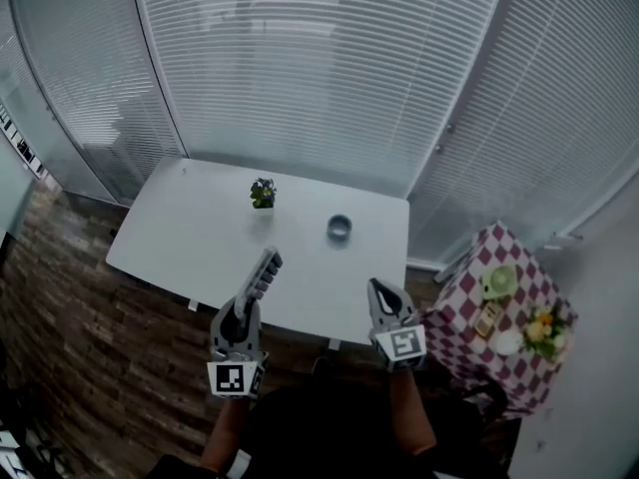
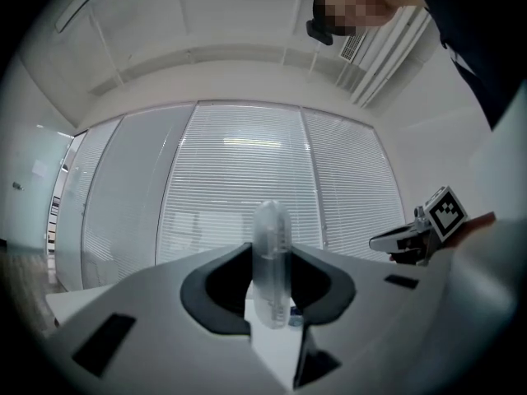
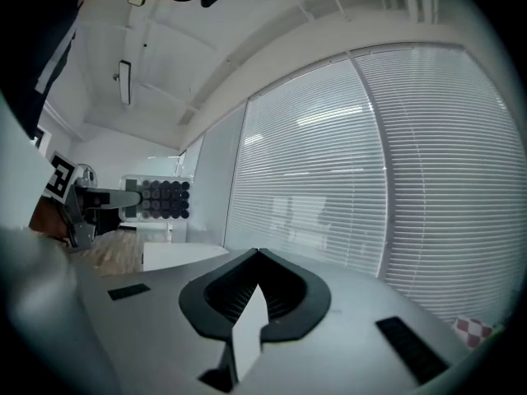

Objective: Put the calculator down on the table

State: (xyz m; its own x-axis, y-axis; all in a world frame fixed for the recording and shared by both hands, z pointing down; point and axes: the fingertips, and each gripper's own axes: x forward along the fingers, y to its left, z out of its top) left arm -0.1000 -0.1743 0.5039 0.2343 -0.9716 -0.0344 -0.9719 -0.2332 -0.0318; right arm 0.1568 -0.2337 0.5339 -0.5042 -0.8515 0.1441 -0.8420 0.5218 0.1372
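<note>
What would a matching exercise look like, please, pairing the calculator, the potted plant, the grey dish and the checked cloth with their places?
Things:
1. grey slab calculator with dark keys
2. small green potted plant
3. small round grey dish
4. red-and-white checked cloth

Places:
A. on the white table, right of the plant
B. far right, off the white table
C. clamped in the left gripper
D. on the white table, near its far edge

Pairs: 1-C, 2-D, 3-A, 4-B.
</note>
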